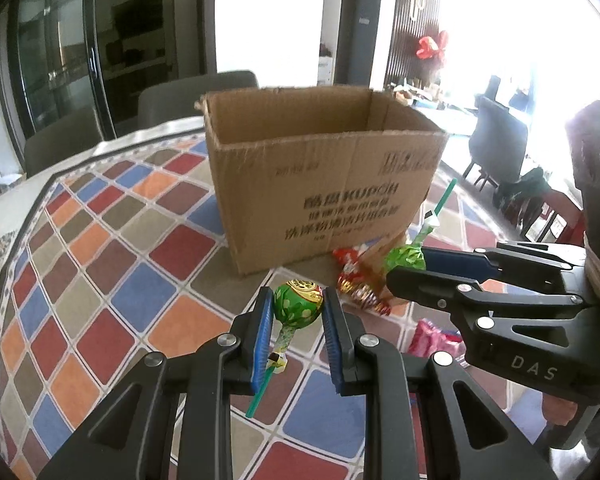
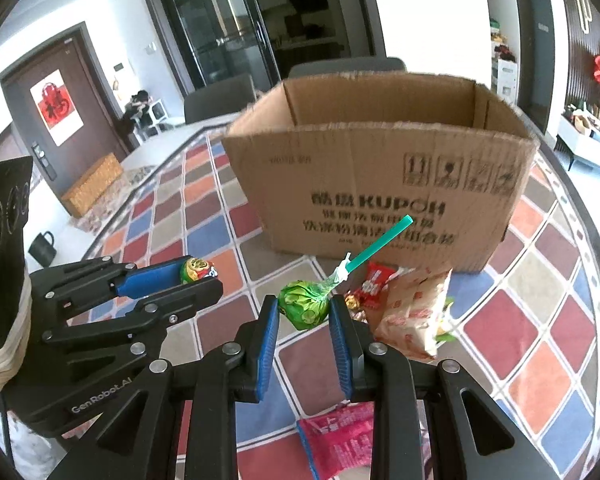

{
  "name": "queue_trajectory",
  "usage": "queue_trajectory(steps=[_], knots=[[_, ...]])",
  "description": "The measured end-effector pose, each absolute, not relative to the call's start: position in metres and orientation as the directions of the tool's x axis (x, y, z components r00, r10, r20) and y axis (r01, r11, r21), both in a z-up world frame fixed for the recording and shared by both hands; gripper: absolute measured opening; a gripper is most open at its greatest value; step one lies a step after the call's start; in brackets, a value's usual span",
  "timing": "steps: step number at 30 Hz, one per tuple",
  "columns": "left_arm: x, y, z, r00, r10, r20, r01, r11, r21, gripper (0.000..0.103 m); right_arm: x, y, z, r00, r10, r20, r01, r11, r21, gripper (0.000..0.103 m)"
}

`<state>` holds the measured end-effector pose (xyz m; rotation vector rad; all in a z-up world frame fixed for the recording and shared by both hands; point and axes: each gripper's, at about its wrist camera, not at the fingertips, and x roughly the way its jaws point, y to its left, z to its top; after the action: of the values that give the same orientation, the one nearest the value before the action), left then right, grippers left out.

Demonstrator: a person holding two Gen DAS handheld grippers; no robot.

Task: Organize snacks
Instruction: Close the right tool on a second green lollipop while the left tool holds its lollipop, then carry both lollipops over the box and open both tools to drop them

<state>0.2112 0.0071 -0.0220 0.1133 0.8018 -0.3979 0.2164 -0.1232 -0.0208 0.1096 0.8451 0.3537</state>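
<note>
My left gripper [image 1: 296, 312] grasps one green lollipop [image 1: 299, 301] by its head, my right gripper [image 2: 305, 312] another [image 2: 304, 306], sticks left free. Both hang above the counter [image 1: 132, 248], short of the open cardboard box [image 1: 320, 184], where they belong.

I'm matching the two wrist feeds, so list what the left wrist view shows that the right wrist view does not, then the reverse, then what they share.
Only the left wrist view shows the left lollipop's stick hanging down toward the camera.

Only the right wrist view shows a dark door with a red-and-white poster, a black mug and a pale snack bag.

Both show the cardboard box, the checkered tablecloth, a pink packet, the left gripper shut on one green lollipop and the right gripper shut on another.
</note>
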Motion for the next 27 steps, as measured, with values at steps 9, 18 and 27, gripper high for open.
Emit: queue_trajectory(steps=[9, 18, 27], knots=[[0.207, -0.007, 0.011, 0.669, -0.315, -0.673, 0.400, 0.916, -0.030, 0.025, 0.208, -0.138, 0.015, 0.671, 0.354, -0.652, -0.275, 0.935, 0.224, 0.027], [0.216, -0.019, 0.048, 0.727, -0.302, -0.616, 0.399, 0.917, 0.022, 0.025, 0.215, -0.153, 0.053, 0.725, 0.344, -0.597, -0.274, 0.939, 0.209, 0.027], [0.236, -0.024, 0.070, 0.754, -0.301, -0.584, 0.391, 0.920, 0.029, 0.025, 0.229, -0.158, 0.078, 0.759, 0.333, -0.560, -0.274, 0.943, 0.190, 0.027]])
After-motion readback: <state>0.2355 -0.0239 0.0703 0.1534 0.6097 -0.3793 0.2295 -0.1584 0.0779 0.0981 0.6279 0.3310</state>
